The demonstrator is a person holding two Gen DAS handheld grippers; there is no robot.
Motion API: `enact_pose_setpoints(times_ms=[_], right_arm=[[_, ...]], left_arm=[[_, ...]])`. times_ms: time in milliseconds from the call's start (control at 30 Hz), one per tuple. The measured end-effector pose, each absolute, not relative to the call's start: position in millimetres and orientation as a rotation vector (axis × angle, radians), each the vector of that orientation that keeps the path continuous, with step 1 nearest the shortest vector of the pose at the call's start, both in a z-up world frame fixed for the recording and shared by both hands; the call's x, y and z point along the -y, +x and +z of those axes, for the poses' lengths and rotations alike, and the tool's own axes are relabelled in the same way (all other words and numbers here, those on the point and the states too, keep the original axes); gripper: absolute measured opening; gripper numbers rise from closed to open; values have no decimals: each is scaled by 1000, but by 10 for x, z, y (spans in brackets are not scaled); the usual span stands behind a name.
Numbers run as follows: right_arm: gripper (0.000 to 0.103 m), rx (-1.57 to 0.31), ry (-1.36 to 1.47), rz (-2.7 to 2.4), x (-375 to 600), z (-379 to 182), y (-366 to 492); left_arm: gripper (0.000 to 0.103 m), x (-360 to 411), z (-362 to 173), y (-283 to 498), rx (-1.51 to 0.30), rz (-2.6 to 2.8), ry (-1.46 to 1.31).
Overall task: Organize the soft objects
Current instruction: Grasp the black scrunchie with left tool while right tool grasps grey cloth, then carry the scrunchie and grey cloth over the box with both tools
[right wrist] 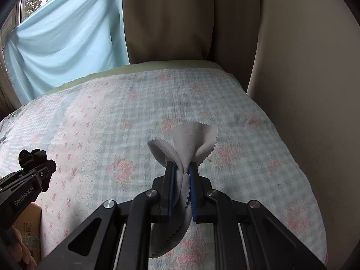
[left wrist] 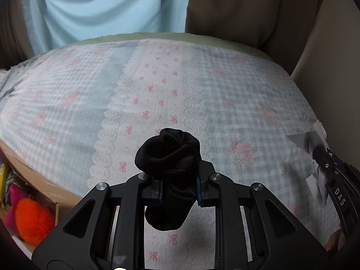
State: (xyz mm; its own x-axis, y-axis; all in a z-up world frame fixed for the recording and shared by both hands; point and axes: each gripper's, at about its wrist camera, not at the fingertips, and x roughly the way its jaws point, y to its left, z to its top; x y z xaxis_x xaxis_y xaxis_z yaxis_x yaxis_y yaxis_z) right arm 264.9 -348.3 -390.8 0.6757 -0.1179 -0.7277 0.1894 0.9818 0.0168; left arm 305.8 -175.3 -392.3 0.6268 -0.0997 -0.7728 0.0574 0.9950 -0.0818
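Observation:
My left gripper [left wrist: 178, 180] is shut on a bunched black cloth [left wrist: 167, 155] and holds it above the patterned bedspread [left wrist: 157, 78]. The same gripper shows at the left edge of the right wrist view [right wrist: 33, 159]. My right gripper [right wrist: 181, 171] is shut on a grey cloth with zigzag edges [right wrist: 191, 141], held above the bedspread [right wrist: 135, 112]. That gripper and its grey cloth [left wrist: 315, 139] also show at the right edge of the left wrist view.
A cardboard box [left wrist: 45, 186] at the lower left holds an orange pompom [left wrist: 33, 220] and other colourful soft things. A light blue curtain [left wrist: 90, 6] and a beige curtain [left wrist: 247, 6] hang behind the bed. A beige wall [right wrist: 303, 90] stands at the right.

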Motion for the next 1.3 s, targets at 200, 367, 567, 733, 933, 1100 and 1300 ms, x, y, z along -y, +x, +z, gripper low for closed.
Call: enact_pose_setpoints(times_ms=[200,367,567,733,933,1100,1300], right_arm=[[11,-762,85,-143,3391,-3283,2419],[11,-736,102,-97,3220,-2679,2173],[11,-721,137,-20,2873,-1972,1869],[11,-717,155,75,2439,-1522,1655],[11,-734,105,194,1710,-1274,1531],[11,-766,94,227,1132,-1326,1455],[11,-858,150,169,607,-1613,1499]], left_arm=[[17,1682,-3263,2761,-840,-104,-66],[17,1494,-2614,2485,-806,-119,-82],[17,1043,-1948,2147,-786,-78,-91],[17,489,-1626,1935,-776,-24,-104],[17,-280,-1592,1815,-815,-2,-117],[17,-814,-1686,1752,-860,-49,-87],[17,-1326,-1940,1822,-923,-132,-28]])
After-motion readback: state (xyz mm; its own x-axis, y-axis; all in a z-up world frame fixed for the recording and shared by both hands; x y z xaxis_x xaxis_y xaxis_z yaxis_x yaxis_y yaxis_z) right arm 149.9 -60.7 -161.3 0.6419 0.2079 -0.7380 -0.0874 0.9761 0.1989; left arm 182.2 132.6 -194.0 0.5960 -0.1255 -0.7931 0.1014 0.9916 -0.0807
